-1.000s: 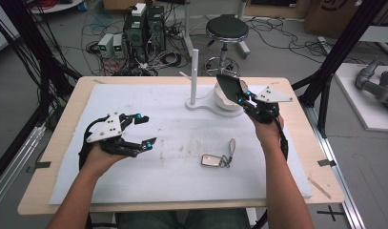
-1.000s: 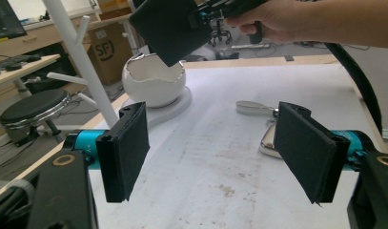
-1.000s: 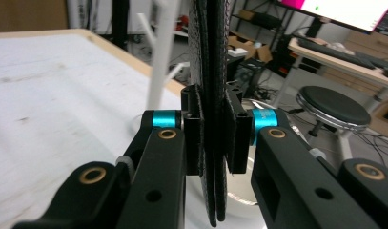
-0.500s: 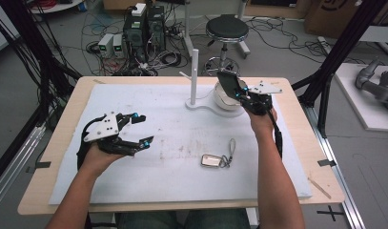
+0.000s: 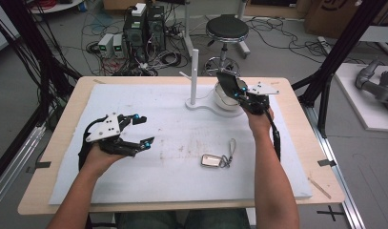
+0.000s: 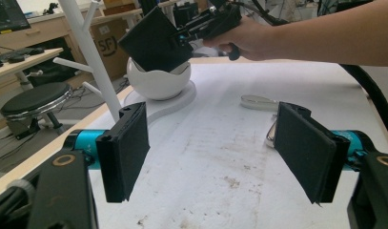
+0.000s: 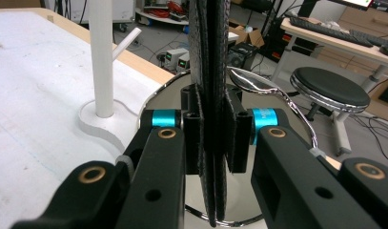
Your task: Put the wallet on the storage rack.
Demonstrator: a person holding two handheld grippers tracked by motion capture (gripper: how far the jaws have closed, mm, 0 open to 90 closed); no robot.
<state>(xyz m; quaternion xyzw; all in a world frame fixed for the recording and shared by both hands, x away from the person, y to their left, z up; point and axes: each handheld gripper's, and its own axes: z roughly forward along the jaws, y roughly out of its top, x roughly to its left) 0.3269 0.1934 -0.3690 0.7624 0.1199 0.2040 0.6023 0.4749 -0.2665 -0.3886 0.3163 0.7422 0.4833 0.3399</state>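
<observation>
My right gripper (image 5: 239,93) is shut on a black wallet (image 5: 228,85), held tilted just above a white bowl (image 5: 225,101) at the far side of the mat. In the right gripper view the wallet (image 7: 211,47) stands edge-on between the jaws of the right gripper (image 7: 213,129), over the bowl's shiny rim (image 7: 277,95). My left gripper (image 5: 146,130) hovers open over the mat's left part, nothing between its jaws. The left gripper (image 6: 210,152) looks toward the wallet (image 6: 153,40) and the bowl (image 6: 158,83).
A white pegged stand (image 5: 195,76) rises beside the bowl on a shared base. A silver key fob with a strap (image 5: 213,161) lies on the white mat (image 5: 182,191) near the right forearm. A stool (image 5: 227,28) and cables sit beyond the table.
The right gripper has shifted slightly away and to the left with the wallet, staying over the bowl. The left gripper has hardly moved and stays open.
</observation>
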